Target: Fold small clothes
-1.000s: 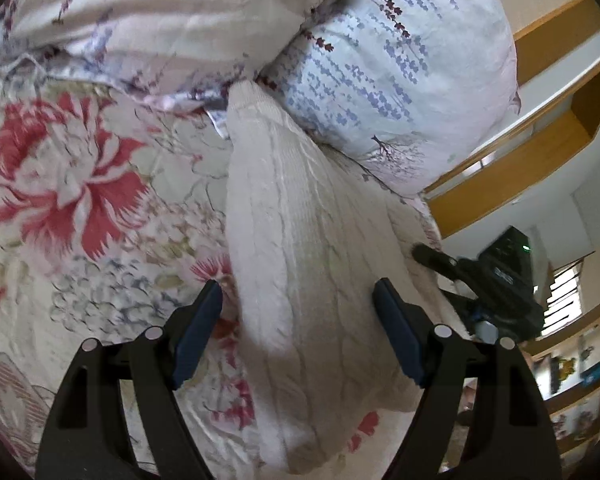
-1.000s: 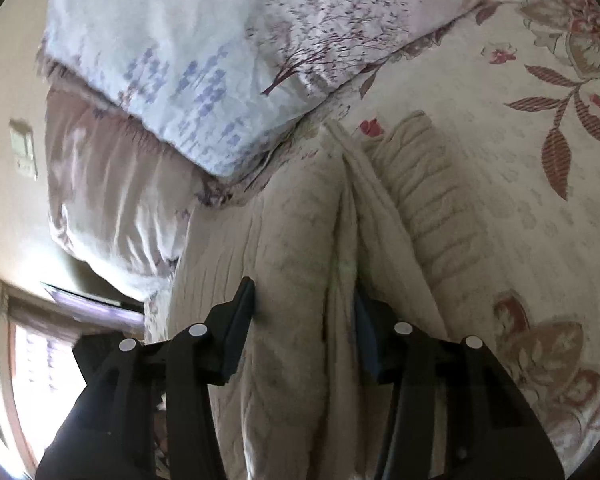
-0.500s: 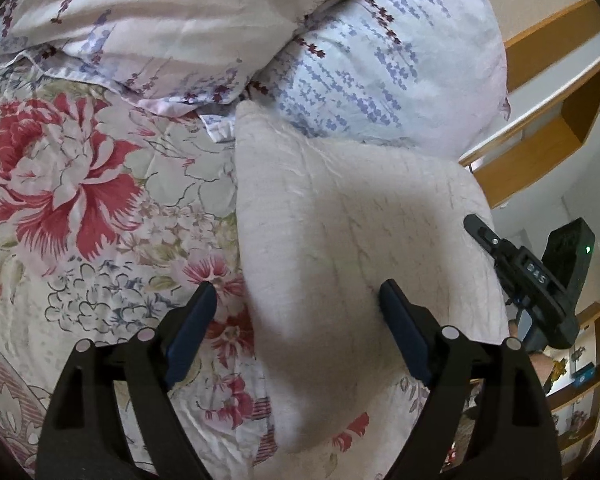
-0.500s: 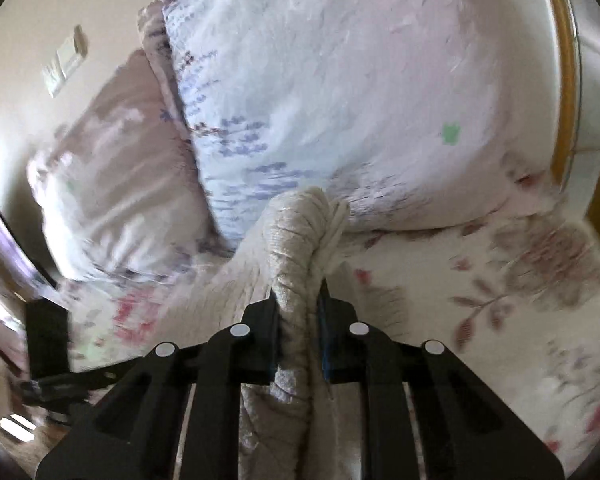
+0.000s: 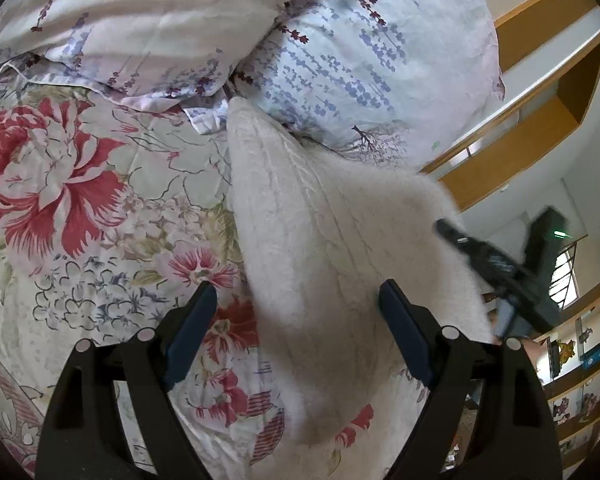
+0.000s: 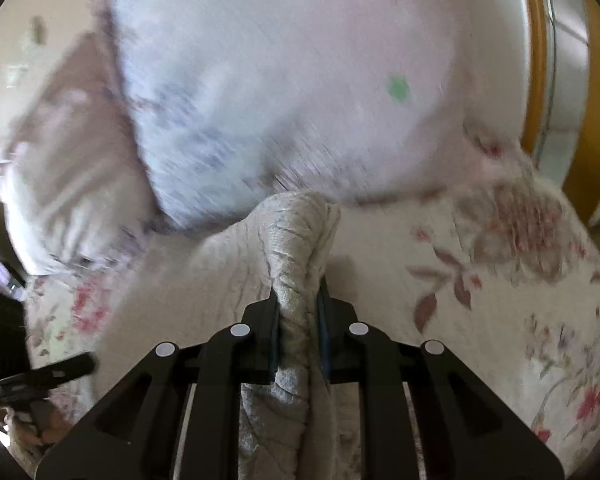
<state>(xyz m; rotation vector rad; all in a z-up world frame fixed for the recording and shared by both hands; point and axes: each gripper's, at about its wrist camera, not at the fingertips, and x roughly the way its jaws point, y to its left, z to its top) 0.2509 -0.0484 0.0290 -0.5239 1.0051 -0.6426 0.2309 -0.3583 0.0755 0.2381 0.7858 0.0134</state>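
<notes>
Bright, soft daylight in both views. Left wrist view sharp across the floral quilted bed cover [image 5: 80, 200] and the cream knitted garment [image 5: 320, 240], with a soft shadow on the knit near the open left hand-held gripper [image 5: 296, 320]; smeared only at the right edge, on the dark right hand-held gripper [image 5: 500, 268]. Right wrist view heavily motion-blurred over the lilac printed pillows [image 6: 280, 80] and bed cover, crisp on the gripped knit fold. Strong fisheye bending and black vignette at all corners. Green flare spot on the pillow.
</notes>
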